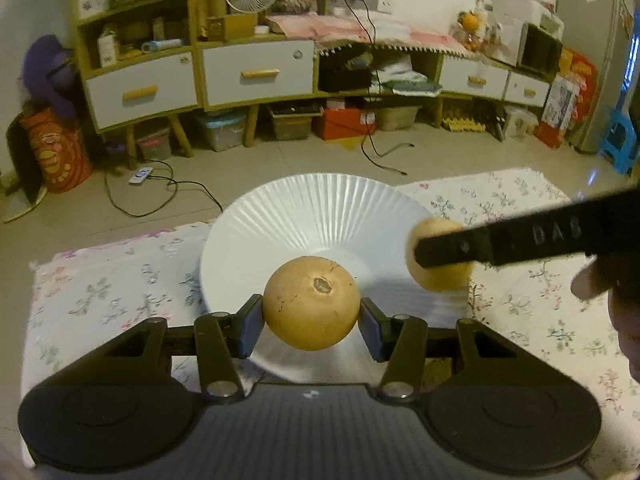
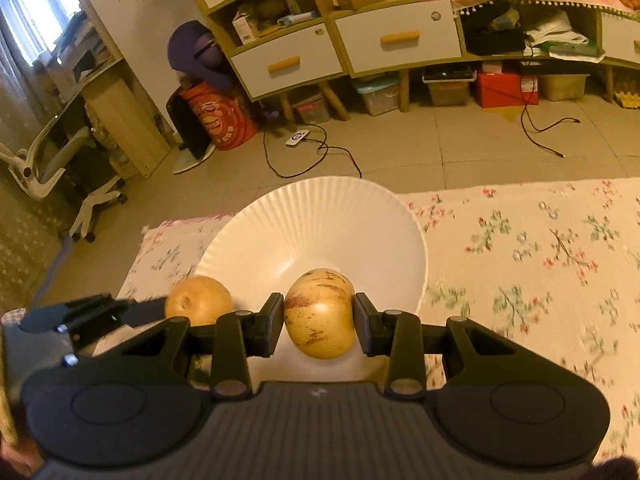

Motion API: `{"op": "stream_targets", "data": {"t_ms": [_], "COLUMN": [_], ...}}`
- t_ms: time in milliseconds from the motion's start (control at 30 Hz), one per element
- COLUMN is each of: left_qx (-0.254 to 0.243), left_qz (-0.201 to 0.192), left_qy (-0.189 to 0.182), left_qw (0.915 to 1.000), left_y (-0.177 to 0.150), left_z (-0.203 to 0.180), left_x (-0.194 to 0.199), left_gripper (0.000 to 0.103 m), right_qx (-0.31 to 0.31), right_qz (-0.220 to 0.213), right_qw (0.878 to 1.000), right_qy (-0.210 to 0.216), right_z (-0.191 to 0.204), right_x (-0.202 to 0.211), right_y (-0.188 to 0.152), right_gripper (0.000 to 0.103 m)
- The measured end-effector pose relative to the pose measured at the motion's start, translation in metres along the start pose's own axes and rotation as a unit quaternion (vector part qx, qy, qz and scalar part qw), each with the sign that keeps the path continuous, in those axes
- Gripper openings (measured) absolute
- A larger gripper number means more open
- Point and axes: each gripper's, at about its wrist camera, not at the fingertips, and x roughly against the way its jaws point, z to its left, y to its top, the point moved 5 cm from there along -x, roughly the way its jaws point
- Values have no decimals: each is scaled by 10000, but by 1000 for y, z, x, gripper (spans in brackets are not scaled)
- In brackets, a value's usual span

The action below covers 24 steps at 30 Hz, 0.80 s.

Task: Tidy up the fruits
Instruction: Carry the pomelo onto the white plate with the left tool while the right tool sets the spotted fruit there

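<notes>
Two fruits held above a white ribbed bowl (image 1: 320, 216).
My left gripper (image 1: 312, 320) clasps a round brown fruit (image 1: 311, 303); my right gripper (image 2: 318, 318) clasps a streaked yellow fruit (image 2: 320, 314), both lower centre.

In your left wrist view, the right gripper (image 1: 416, 256) covers the middle of the streaked fruit (image 1: 438, 254), and its body runs off the right edge, so its far finger is hidden from you. The round fruit (image 1: 311, 303) hides the plate's (image 1: 312, 208) near rim. A blurred hand (image 1: 592, 280) is cut off at the right edge. In your right wrist view, the left gripper (image 2: 188, 308) is smeared with blur, its far finger hidden behind the round fruit. The floral cloth (image 2: 540, 248) blurs toward the right.
</notes>
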Motion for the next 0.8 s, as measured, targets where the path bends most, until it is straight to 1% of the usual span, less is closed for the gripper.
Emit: {"op": "stream_targets", "data": {"t_ms": [167, 533, 800], "left_qx": [32, -45, -171], "left_qz": [86, -7, -55], "left_qy": [37, -17, -108], "left_qw": [10000, 10000, 9998], "left_y": [1, 5, 6], "left_z": [4, 8, 2], "left_x": [-21, -36, -44], "left_gripper": [44, 44, 45], "right_qx": [41, 26, 120], "right_qz": [-13, 100, 118], "right_qw": [10000, 9998, 9998], "right_qy": [-68, -145, -109], "right_z": [-1, -8, -5], "right_x": [-11, -28, -34], "right_y": [6, 10, 13], "right_gripper": [34, 34, 34]}}
